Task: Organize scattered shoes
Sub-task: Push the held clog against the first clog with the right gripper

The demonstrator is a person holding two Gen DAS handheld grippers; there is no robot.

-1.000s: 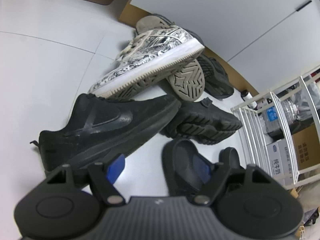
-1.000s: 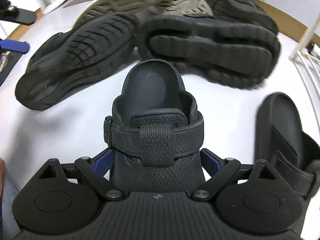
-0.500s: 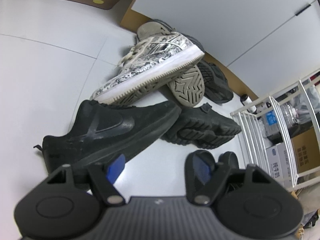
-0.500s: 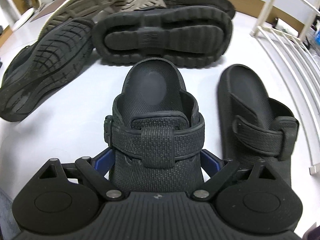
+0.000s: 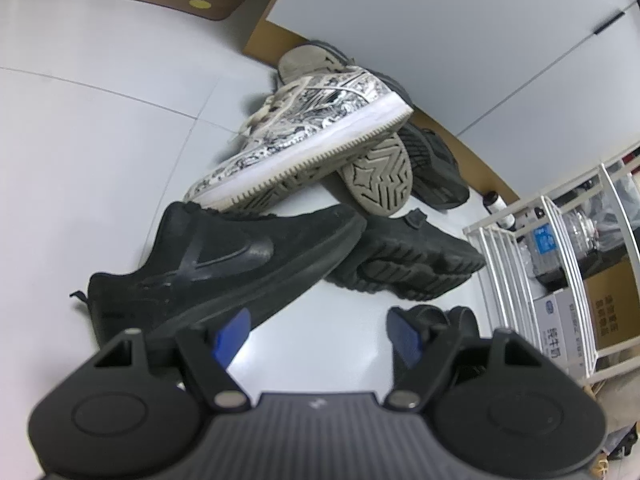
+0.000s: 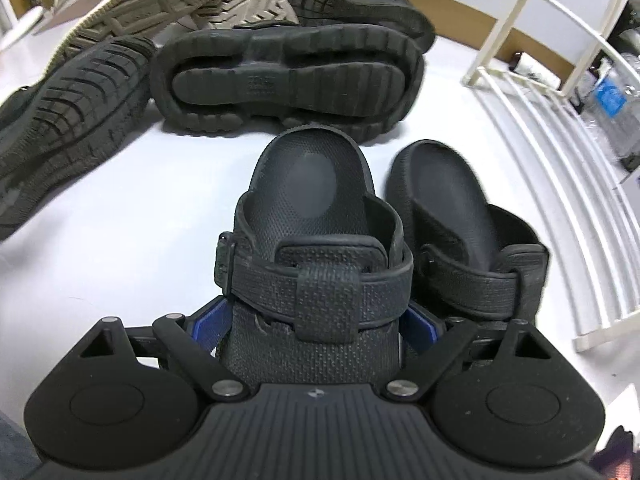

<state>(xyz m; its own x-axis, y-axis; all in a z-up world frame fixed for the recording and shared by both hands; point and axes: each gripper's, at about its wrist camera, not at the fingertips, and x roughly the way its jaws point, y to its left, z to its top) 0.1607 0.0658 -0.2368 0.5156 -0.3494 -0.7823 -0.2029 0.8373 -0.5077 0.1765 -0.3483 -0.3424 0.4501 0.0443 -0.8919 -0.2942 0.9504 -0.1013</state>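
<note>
My right gripper (image 6: 316, 320) is clamped on the near black rubber strapped clog (image 6: 316, 248), set just left of its matching black clog (image 6: 468, 232) by the white slatted rack (image 6: 560, 184); I judge the pairing nearly done, so next comes letting go. My left gripper (image 5: 316, 332) hangs apart and empty (nothing between its blue pads), with the black suede sneaker (image 5: 224, 264) and the far heap beyond, where the patterned white sneaker (image 5: 304, 140) covers much of the shoes beneath.

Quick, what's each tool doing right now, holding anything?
Left tool: open, holding nothing.
Right tool: closed on the black clog.
</note>
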